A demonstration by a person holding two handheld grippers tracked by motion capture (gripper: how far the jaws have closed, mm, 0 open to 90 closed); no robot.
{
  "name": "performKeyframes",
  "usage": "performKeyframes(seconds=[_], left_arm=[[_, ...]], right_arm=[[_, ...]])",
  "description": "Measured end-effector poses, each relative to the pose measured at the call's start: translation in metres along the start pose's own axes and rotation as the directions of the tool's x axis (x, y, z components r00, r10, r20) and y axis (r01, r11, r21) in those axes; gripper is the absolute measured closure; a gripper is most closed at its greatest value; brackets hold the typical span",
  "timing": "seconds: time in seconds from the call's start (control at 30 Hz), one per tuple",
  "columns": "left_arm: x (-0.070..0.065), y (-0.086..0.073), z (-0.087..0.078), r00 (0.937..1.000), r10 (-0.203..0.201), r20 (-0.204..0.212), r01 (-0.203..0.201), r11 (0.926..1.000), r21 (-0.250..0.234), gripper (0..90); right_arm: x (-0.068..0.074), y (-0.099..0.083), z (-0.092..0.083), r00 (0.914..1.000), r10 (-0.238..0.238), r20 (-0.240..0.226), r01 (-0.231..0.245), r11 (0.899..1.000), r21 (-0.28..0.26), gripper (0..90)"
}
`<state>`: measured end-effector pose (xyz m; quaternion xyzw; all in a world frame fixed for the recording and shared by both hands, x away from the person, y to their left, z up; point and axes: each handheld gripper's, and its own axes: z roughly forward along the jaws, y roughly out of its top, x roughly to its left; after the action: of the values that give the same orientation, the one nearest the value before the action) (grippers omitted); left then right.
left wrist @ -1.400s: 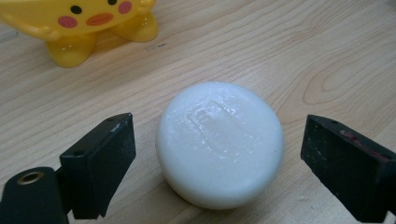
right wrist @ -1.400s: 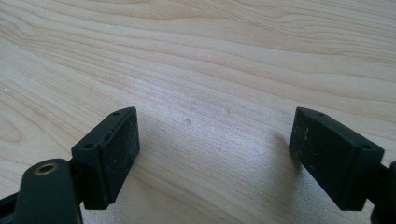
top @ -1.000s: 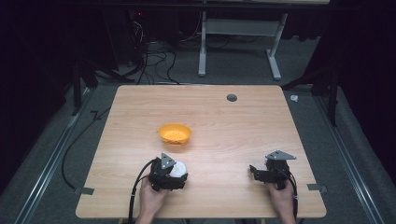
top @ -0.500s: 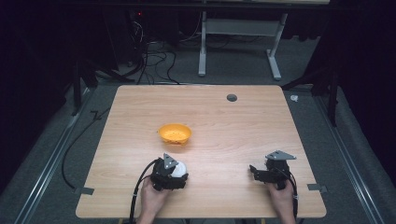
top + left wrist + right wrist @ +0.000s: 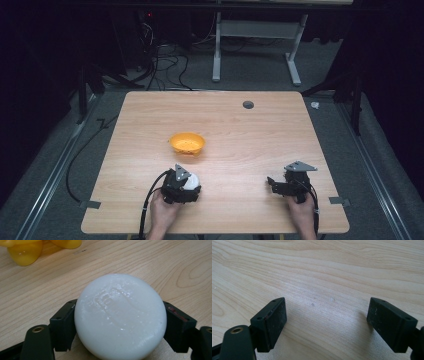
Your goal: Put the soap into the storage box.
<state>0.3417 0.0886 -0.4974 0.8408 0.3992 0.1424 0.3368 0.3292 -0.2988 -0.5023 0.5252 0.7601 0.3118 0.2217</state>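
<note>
Now your left gripper [image 5: 120, 322] is clamping a white ball [image 5: 120, 317]: in the left gripper view its two black jaws are pressing against the ball's left and right sides, having just been closing in on it, and the ball is bulging up between them. From the high view, the left gripper [image 5: 187, 182] is sitting near the front edge of the desk [image 5: 260, 135], left of the middle, with the white ball [image 5: 192, 179] peeking out beside the grey plate on top, and your left hand [image 5: 162, 215] is wrapping around the gripper's body from behind. A black cable is trailing off it toward the desk's front edge. Whether the ball is resting on the wood or hanging just above it, you cannot tell from these pictures.

Just beyond the ball, an orange bowl [image 5: 187, 143] is sitting on the desk, near but not touching; in the left gripper view the bowl [image 5: 25, 253] is showing at the top left corner.

Your right gripper [image 5: 272, 184] is waiting well apart from all this, at the front right of the desk, with your right hand [image 5: 300, 212] holding it. In the right gripper view its jaws are standing wide apart with bare wood between them, and the right gripper [image 5: 327, 315] is gripping nothing.

Farther out, a small dark round hole [image 5: 248, 104] is sitting near the desk's far edge.
</note>
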Motion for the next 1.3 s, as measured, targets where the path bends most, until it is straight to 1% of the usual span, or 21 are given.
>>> performKeyframes(seconds=[0.23, 0.5, 0.63, 0.73, 1.0, 1.3], left_arm=[[0.001, 0.001, -0.005, 0.9998, 0.008, 0.017, -0.008, 0.9999, -0.008, 24.5], [0.000, 0.006, -0.012, 0.9994, 0.031, 0.014, -0.031, 0.9994, -0.014, 24.5], [0.001, 0.007, -0.016, 0.9993, 0.028, 0.025, -0.028, 0.9994, -0.019, 24.5], [0.002, 0.009, -0.019, 0.9991, 0.039, 0.017, -0.039, 0.9990, -0.021, 24.5], [0.006, 0.014, -0.028, 0.9988, 0.035, 0.036, -0.034, 0.9990, -0.029, 24.5], [0.009, 0.020, -0.033, 0.9986, 0.031, 0.042, -0.029, 0.9990, -0.034, 24.5]], right_arm=[[0.000, 0.000, 0.000, 1.0000, 0.000, -0.001, 0.000, 1.000, 0.000, 17.0], [0.000, 0.000, 0.000, 1.0000, 0.001, -0.001, -0.001, 1.000, -0.001, 17.0], [0.000, 0.000, 0.000, 1.0000, 0.003, -0.001, -0.003, 1.000, 0.000, 17.0], [0.000, 0.000, 0.000, 1.0000, 0.000, -0.001, 0.000, 1.000, 0.000, 17.0], [0.000, 0.000, 0.000, 1.0000, 0.001, 0.000, -0.001, 1.000, -0.001, 17.0], [0.000, 0.000, 0.000, 1.0000, 0.001, -0.001, -0.001, 1.000, -0.001, 17.0]])
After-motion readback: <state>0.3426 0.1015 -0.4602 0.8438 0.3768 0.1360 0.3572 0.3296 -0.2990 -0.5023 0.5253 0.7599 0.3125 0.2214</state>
